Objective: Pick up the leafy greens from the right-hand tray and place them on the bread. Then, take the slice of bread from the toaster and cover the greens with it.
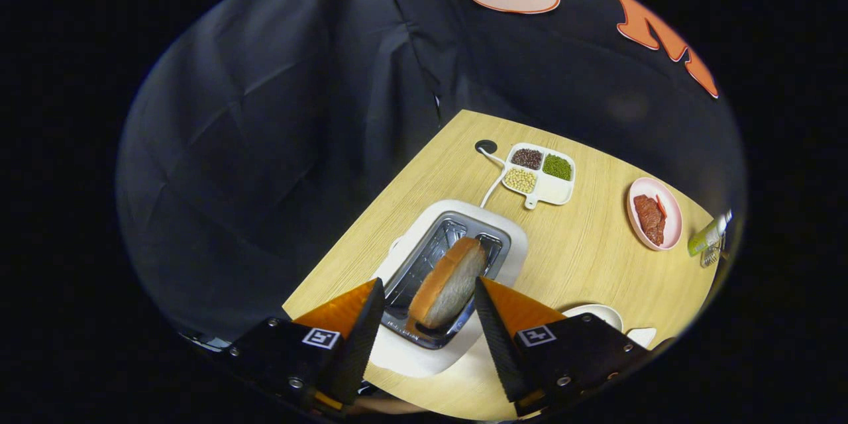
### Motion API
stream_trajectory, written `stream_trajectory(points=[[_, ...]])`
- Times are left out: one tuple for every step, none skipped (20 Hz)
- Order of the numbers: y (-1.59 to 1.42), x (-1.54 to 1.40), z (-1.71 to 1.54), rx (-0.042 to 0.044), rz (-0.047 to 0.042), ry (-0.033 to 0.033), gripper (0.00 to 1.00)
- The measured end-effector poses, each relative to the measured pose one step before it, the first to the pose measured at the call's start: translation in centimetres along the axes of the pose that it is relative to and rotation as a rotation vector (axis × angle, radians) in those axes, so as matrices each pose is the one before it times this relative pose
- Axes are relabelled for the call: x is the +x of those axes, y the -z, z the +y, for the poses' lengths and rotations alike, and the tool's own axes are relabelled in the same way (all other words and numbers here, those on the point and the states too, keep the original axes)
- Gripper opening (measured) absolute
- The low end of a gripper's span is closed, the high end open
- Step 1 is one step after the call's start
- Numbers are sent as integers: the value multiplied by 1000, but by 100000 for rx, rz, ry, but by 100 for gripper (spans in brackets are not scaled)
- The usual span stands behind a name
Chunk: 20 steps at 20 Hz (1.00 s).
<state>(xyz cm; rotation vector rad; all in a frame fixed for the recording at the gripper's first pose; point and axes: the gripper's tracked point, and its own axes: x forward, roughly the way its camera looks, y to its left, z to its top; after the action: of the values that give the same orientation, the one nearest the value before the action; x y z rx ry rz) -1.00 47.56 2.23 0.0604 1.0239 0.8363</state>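
Note:
A slice of bread (447, 285) with a brown crust stands up out of the slot of the white toaster (518, 242) on the wooden table (583, 252). My gripper (429, 283) looks down on the toaster from above, and the slice lies between its two fingers. The fingers stand open on either side of it. A gap shows between the left finger and the crust, while the right finger sits close to the slice's face. The greens and the other bread are hidden from here.
Beyond the toaster sits a white divided dish (553, 193) of beans, with a white cord (493, 179) running to a hole in the table. A pink plate (670, 202) holds red meat. A white dish (599, 311) lies behind the right finger, and a green bottle (707, 236) is at the table's edge.

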Motion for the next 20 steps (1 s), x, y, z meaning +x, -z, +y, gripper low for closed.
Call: stream_trajectory(points=[[-89, 417, -354, 559, 199, 1412, 77], [237, 283, -257, 113, 1209, 774, 74], [467, 360, -97, -977, 1519, -378, 67], [514, 207, -581, -1211, 1630, 1247, 62], [142, 156, -354, 426, -157, 832, 48], [-96, 338, 176, 1253, -686, -1566, 33], [33, -21, 119, 1352, -334, -764, 23], [-142, -160, 17, 2009, -476, -1025, 20], [-50, -237, 52, 1564, -308, -1458, 16], [51, -513, -87, 1591, -295, -1781, 14], [-258, -740, -196, 2030, -1676, -1069, 13], [-628, -972, 56, 746, -2863, -1751, 13], [-780, -1053, -47, 469, -3522, -1467, 13], [-584, -1149, 12, 424, -3269, -1421, 13], [-536, -1249, -81, 369, -2859, -1473, 13], [-576, -1372, -240, 94, -3231, -579, 13], [-723, -1476, 111, 457, -4410, -1558, 13], [-215, -1483, -44, 403, -2478, -1186, 13], [-509, -1297, -214, -248, -3285, -152, 12], [-349, -1114, -460, -868, -2557, -1, 13]])
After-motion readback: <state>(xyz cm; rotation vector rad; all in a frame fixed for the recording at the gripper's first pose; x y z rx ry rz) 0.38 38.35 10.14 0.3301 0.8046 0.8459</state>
